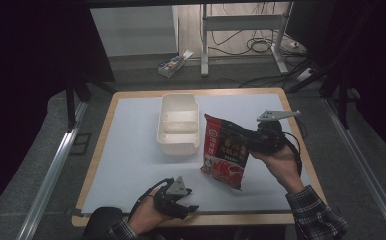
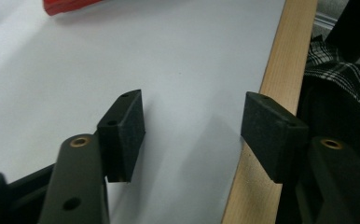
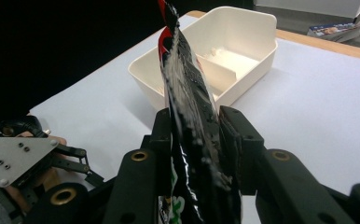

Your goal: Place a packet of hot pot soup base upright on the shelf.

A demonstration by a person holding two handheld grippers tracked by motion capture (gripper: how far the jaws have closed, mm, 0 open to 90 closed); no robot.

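In the high view, a cream plastic bin [image 1: 179, 124] sits at the upper middle of the frame on the white mat [image 1: 131, 150] that covers the wooden table [image 1: 103, 120]. A low divider splits the bin in two, and both compartments look empty. Just right of it, at centre frame, the right gripper [image 1: 246, 137] holds a red and black snack bag [image 1: 224, 152] up off the mat, the bag hanging tilted with its lower corner toward the bottom of the frame. The left gripper [image 1: 183, 202] lies low at the bottom centre, near the table's front edge, well apart from the bag.

In the left gripper view, the two black jaws stand wide apart with nothing between them (only the mat and the pale wood edge [image 2: 271, 93] show through the gap). A red corner of the bag [image 2: 68, 5] peeks in at the top left, and a plaid sleeve [image 2: 341, 70] shows at the right edge.

In the right gripper view, the jaws are pressed against both sides of the glossy bag [image 3: 190, 112], which stands edge-on up the middle of the frame. Behind it, at upper centre, the bin [image 3: 252, 56] shows its divider and bare floor. The left gripper [image 3: 68, 163] lies at the lower left.
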